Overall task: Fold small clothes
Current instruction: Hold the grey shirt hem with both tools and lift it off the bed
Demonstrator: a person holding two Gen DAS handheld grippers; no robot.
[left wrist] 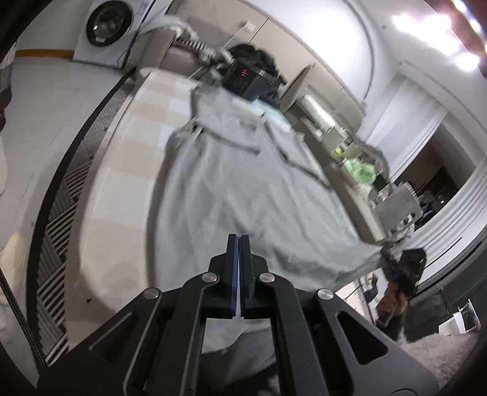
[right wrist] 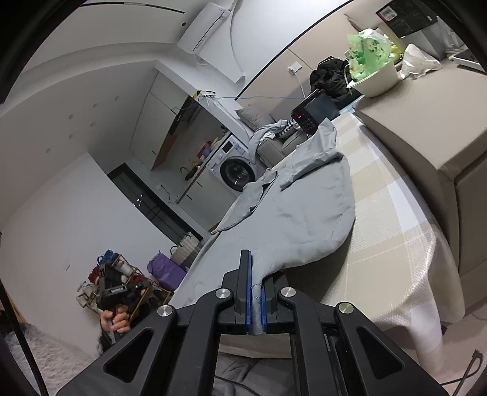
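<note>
Right claw (right wrist: 255,300), wrinkled grey garment (right wrist: 307,219)

A white washing machine (right wrist: 232,170) stands against the far wall beside a counter (right wrist: 194,179), with tall white cupboards (right wrist: 158,121) behind and an air conditioner (right wrist: 202,29) mounted high up. The floor (left wrist: 61,88) is pale tile, with a black-and-white striped rug (left wrist: 57,219) along the bed's edge. A beige sofa (right wrist: 274,146) sits near the machine, and bright ceiling lights (left wrist: 438,33) glare overhead.

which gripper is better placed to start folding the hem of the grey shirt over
Right, probably. The right gripper visibly has the grey shirt hem pinched between its pads. The left gripper is shut too, but whether it holds fabric is unclear.
</note>
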